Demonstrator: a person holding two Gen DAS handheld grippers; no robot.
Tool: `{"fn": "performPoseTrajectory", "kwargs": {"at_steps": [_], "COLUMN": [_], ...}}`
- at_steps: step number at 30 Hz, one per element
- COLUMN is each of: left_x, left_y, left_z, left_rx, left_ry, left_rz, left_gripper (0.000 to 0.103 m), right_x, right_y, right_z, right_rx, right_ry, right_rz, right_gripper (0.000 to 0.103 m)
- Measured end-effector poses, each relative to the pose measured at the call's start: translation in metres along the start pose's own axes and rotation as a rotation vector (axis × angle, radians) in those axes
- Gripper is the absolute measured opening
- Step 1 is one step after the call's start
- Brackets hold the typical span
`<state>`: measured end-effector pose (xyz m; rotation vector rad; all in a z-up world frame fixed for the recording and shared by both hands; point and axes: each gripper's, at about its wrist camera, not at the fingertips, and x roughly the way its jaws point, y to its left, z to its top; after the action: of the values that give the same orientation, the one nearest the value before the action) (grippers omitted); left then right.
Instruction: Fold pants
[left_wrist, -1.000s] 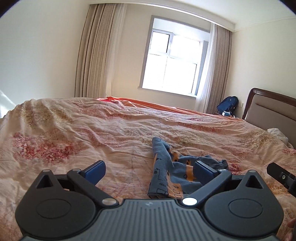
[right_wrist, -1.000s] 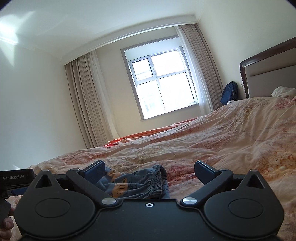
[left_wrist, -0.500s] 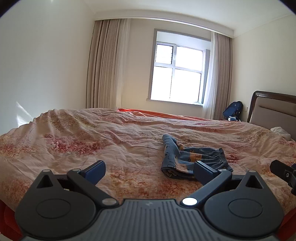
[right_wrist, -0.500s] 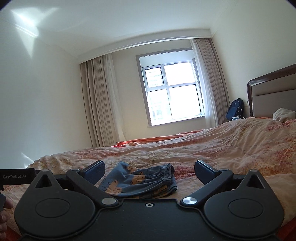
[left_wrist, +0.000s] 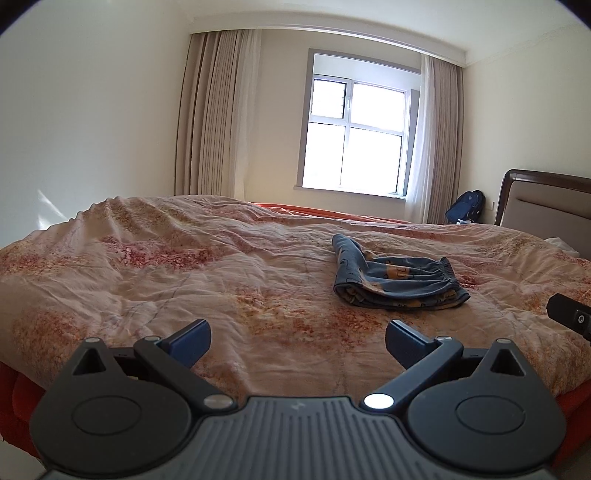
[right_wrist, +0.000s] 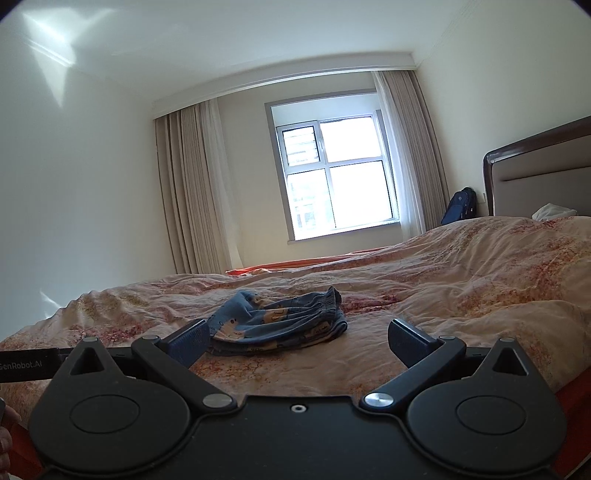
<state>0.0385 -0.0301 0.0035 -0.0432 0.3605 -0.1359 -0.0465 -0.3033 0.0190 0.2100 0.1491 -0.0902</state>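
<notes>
**Folded pants on bed, both grippers spread and empty**

The pants (left_wrist: 397, 282) are blue with an orange print. They lie in a compact folded bundle on the bed (left_wrist: 184, 280), on top of its pink floral quilt. The elastic waistband faces the headboard (left_wrist: 546, 210) side of the bundle. 1 narrower folded strip runs along the opposite side, pointing toward the window (left_wrist: 356, 129).

The left gripper (left_wrist: 297, 341) sits near the foot edge of the bed, on the side of the pants away from the window. Its 2 fingers are spread wide and hold nothing. The pants are well apart from both fingertips, offset toward the right finger.

The right gripper (right_wrist: 297, 341) is also at the foot edge of the bed, with its 2 fingers spread wide and empty. In the right wrist view the pants (right_wrist: 280, 325) lie between the finger lines. The near edge of the bundle appears just behind the left fingertip; contact cannot be confirmed.

A blue backpack (left_wrist: 466, 211) stands on the floor between the window and the headboard. Beige curtains (left_wrist: 218, 114) hang on both sides of the window.
</notes>
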Motion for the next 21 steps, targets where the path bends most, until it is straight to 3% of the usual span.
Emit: {"fn": "performPoseTrajectory", "kwargs": {"at_steps": [21], "left_x": [0.0082], "left_y": [0.0060], "left_z": [-0.0055], "left_rx": [-0.030], "left_ry": [0.039], "left_rz": [0.011], "left_gripper": [0.103], "right_x": [0.0048], "right_y": [0.0045], "right_z": [-0.0084], "right_rx": [-0.020], "right_ry": [0.010], "right_rz": [0.002], "right_gripper": [0.103]}}
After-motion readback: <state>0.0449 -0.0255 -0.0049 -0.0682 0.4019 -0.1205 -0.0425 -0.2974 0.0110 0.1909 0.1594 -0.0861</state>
